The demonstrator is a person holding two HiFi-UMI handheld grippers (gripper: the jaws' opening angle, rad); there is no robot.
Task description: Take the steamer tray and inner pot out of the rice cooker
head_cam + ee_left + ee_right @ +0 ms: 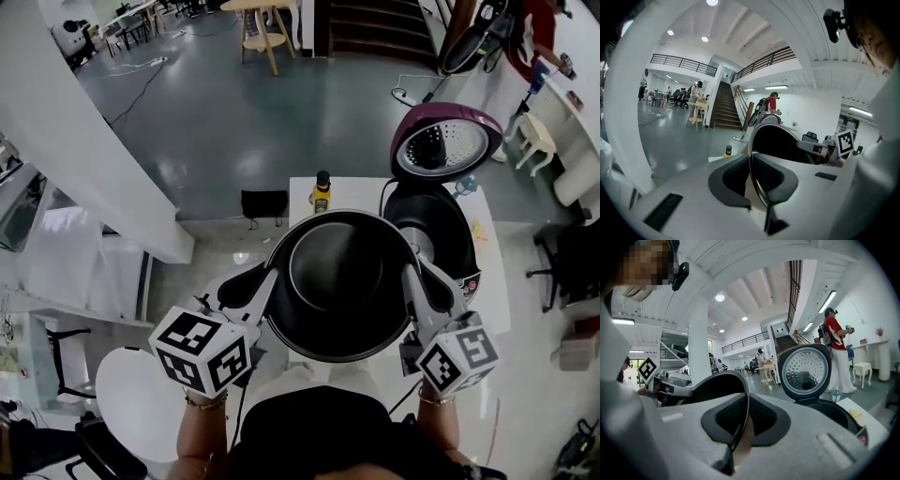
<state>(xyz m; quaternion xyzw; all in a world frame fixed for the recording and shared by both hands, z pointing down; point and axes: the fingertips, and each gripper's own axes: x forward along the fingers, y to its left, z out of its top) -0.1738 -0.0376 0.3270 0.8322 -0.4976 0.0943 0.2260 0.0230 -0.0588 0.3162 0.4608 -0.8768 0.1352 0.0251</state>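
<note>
White tabletop (305,202) carries the open rice cooker (433,225), lid up; nearer me the dark inner pot (337,281) hangs in the air between both grippers, clear of the cooker. I judge it stiff and fairly light if empty, but smooth-coated and slick, so the thin rim is the sensible hold. My left gripper (267,286) pinches the rim's left edge, my right gripper (412,281) the opposite edge, each pair of jaws nearly closed on that lip
</note>
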